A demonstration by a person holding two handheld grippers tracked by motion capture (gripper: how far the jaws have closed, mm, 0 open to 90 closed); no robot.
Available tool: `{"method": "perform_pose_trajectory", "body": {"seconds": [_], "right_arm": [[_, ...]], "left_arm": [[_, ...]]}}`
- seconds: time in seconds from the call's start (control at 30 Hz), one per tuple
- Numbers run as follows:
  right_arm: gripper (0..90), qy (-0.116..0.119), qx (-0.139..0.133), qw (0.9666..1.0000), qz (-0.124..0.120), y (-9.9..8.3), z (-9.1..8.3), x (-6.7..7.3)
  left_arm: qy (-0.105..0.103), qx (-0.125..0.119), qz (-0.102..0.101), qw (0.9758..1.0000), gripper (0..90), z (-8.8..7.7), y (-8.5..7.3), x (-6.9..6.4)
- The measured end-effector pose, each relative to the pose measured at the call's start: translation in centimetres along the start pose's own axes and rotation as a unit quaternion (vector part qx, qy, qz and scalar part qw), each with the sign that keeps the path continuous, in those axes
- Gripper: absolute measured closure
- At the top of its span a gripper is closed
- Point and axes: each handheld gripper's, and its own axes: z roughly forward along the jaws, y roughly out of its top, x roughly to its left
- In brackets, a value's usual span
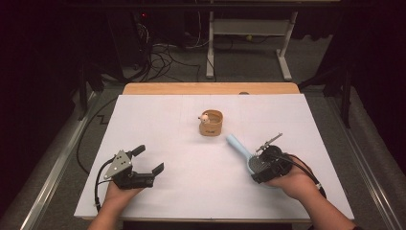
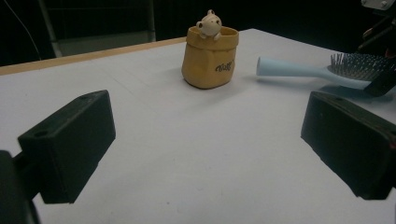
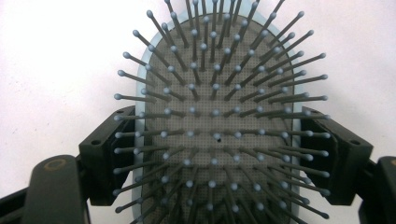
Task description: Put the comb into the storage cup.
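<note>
Two claws – right claw (image 3: pixel 219 154) pinching hairbrush (image 3: pixel 219 93) head, left claw (image 2: pixel 205 140) spread wide, empty.

2 black grippers (image 1: pixel 148 160), trailing cables

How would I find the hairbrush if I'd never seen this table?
Look at the white table and find the little tan pot near its middle. Just right of the pot, nearer the person, lies the hairbrush, its head gripped by the right tongs. It is the only pale blue thing, with grey bristles pointing up.
</note>
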Motion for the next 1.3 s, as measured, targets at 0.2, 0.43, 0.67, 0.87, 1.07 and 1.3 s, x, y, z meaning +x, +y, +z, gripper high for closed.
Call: {"method": "perform_pose_trajectory", "body": {"seconds": [0.2, 0.43, 0.67, 0.87, 1.07, 1.3], "right_arm": [[20.6, 0.004, -0.003, 1.0000, -0.003, -0.2, -0.5, 0.0], [20.6, 0.010, -0.004, 0.9998, -0.017, -0.1, -1.0, 0.5], [20.6, 0.015, -0.010, 0.9994, -0.029, 0.4, -1.4, 1.1], [20.6, 0.020, -0.014, 0.9990, -0.037, 1.1, -1.8, 1.7], [20.6, 0.022, -0.011, 0.9981, -0.056, 1.8, -1.8, 2.1], [20.6, 0.028, -0.008, 0.9975, -0.064, 2.5, -1.8, 2.5]], "left_arm": [[0.001, -0.001, 0.001, 1.0000, 3.7, 0.0, 0.0, -0.1], [0.007, 0.002, 0.003, 1.0000, 4.2, 0.1, 0.0, -0.1], [0.029, -0.024, -0.001, 0.9993, 1.0, 0.2, 0.2, 0.1], [0.053, -0.003, 0.007, 0.9986, 0.7, 1.0, 1.2, 0.5], [0.049, 0.018, 0.015, 0.9985, 1.5, 2.7, 1.6, 0.8], [0.029, -0.001, 0.014, 0.9995, 2.0, 4.9, 2.3, -0.1]]}}
